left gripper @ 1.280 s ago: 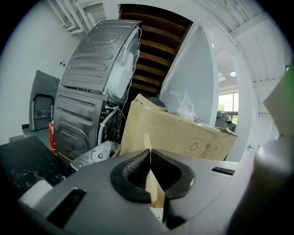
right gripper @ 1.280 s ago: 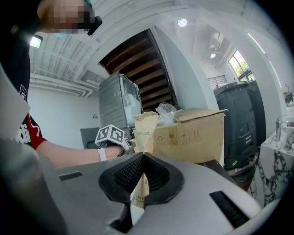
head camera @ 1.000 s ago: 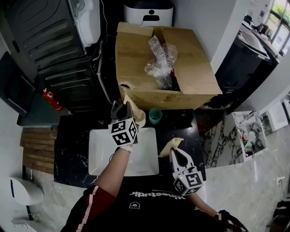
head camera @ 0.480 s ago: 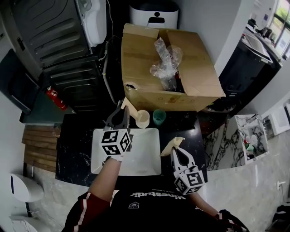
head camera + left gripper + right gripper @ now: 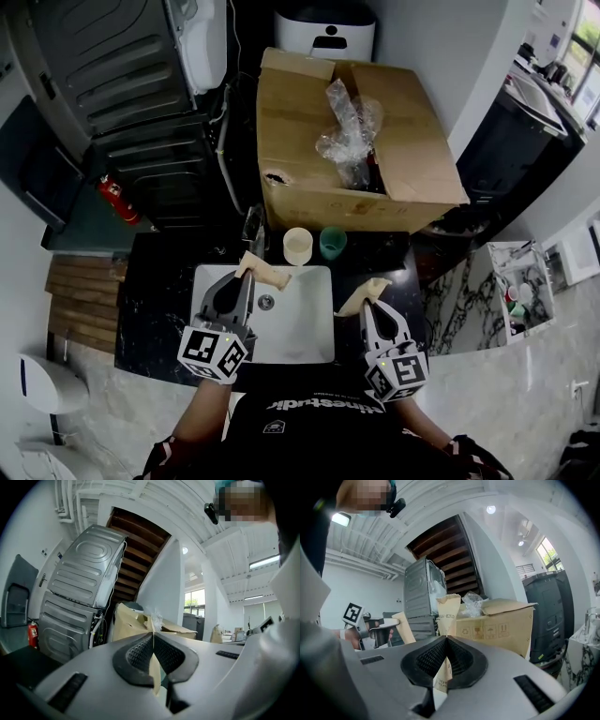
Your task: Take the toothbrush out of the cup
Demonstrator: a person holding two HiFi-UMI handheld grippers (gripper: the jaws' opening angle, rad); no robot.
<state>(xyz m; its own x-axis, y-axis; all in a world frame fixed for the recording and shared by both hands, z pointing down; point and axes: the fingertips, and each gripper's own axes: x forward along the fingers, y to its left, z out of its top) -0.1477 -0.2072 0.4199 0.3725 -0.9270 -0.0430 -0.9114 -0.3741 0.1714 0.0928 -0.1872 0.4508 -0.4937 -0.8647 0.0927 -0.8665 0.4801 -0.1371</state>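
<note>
Two cups (image 5: 297,246), two tongs (image 5: 246,275), two paper packets (image 5: 361,292)

Cream cup (image 5: 297,246) n teal cup (image 5: 332,242) sit upright, side by side on the dark counter (image 5: 159,281). Tan paper-wrapped toothbrush (image 5: 264,273) pinched in left tool (image 5: 246,273), out over the sink; 2nd tan pack (image 5: 364,293) pinched in right tool (image 5: 373,307).

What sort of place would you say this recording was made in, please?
Probably a washbasin corner in a utility or storage area: a white rectangular sink sits in a black marble counter, with a large open brown cardboard box behind it and a red fire extinguisher to the left.
</note>
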